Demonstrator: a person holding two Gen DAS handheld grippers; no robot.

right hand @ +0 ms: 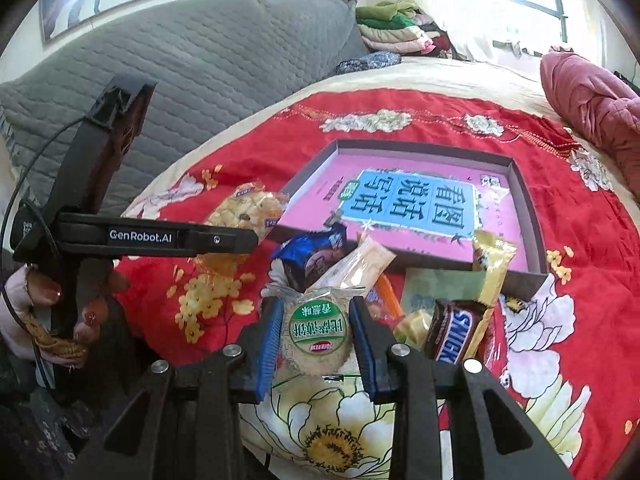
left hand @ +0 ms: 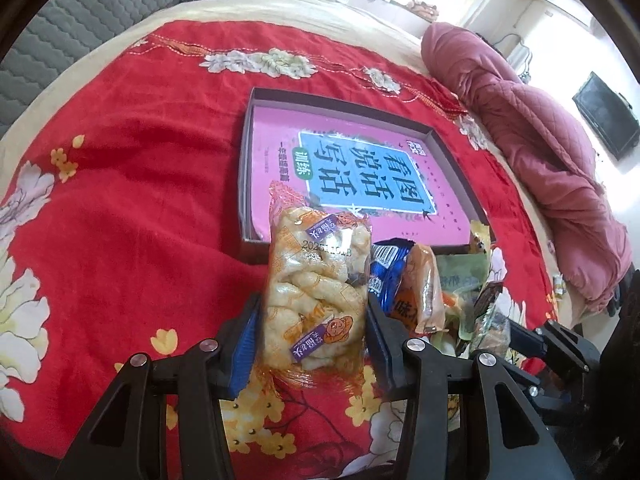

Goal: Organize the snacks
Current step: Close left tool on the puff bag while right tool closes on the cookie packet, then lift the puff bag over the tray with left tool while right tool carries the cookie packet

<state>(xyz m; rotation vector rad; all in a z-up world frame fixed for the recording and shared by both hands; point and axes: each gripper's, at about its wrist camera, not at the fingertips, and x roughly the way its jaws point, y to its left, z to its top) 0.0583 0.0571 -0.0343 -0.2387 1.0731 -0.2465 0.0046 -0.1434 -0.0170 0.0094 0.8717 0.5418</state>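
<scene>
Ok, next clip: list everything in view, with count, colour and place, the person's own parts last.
rice cracker pack: 1, clear with orange print, in the left gripper.
round biscuit pack: 1, clear with green label, in the right gripper.
Snickers bar: 1, brown, in the snack pile in front of the box.
blue packet: 1, blue, in the pile.
box: 1, dark, shallow, on the red cloth.
pink book: 1, pink and blue, inside the box.
red cloth: 1, red with flowers, on the bed.
pink quilt: 1, bundled at the bed's edge.
left gripper: shut on the cracker pack.
right gripper: shut on the biscuit pack.
hand: 1, holding the left gripper's handle.
</scene>
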